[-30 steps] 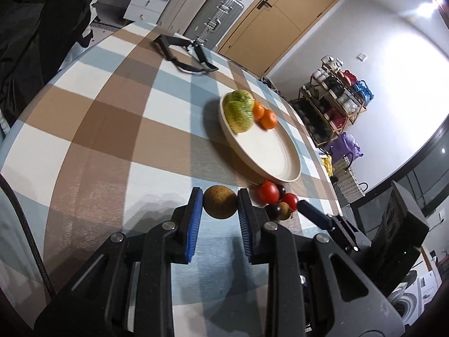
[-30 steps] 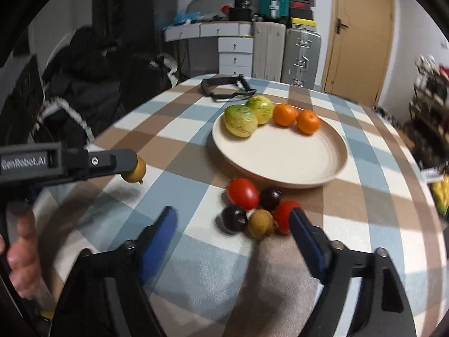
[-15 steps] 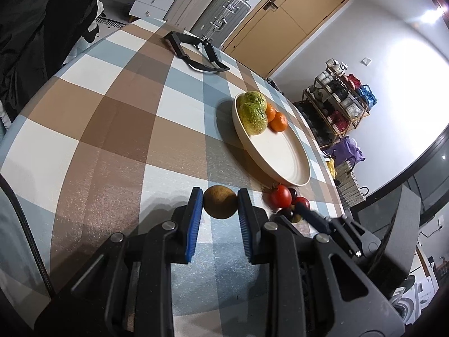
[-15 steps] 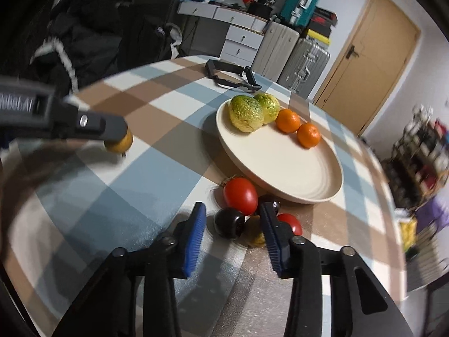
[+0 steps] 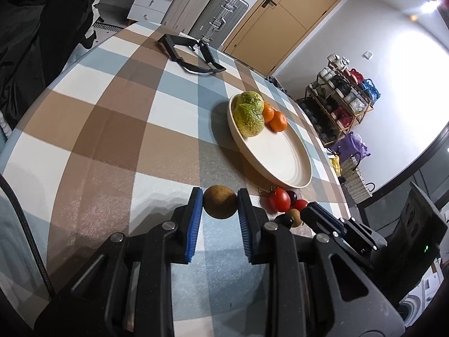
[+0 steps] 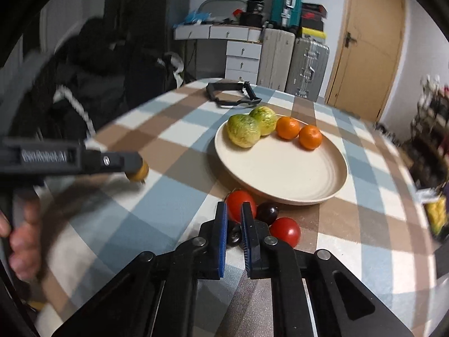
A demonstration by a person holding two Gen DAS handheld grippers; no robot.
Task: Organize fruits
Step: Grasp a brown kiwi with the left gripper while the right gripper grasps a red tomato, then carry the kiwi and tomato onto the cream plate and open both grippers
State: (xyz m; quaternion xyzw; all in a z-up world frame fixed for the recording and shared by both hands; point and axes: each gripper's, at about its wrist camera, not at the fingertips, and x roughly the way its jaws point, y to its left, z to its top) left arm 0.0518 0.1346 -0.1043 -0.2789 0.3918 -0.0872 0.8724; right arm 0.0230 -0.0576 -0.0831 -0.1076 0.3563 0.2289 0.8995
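My left gripper (image 5: pixel 220 202) is shut on a round brown fruit (image 5: pixel 219 201) and holds it above the checked tablecloth; it also shows in the right wrist view (image 6: pixel 138 170). My right gripper (image 6: pixel 233 224) is shut on a small dark grape (image 6: pixel 233 236). Beside it on the cloth lie a large tomato (image 6: pixel 240 205), a dark plum (image 6: pixel 267 213) and a smaller tomato (image 6: pixel 284 231). The cream plate (image 6: pixel 280 168) holds two green-yellow fruits (image 6: pixel 243 130) and two oranges (image 6: pixel 310 137). In the left wrist view the plate (image 5: pixel 276 157) is ahead and to the right.
A black folding tool (image 6: pixel 231 95) lies at the far side of the table (image 5: pixel 112 129). Suitcases, drawers and a door stand behind it. A dark jacket hangs at the left. A shelf rack (image 5: pixel 342 104) stands at the right.
My right gripper has closed from wide open onto the dark grape. My left gripper keeps hold of the brown fruit and has shifted slightly.
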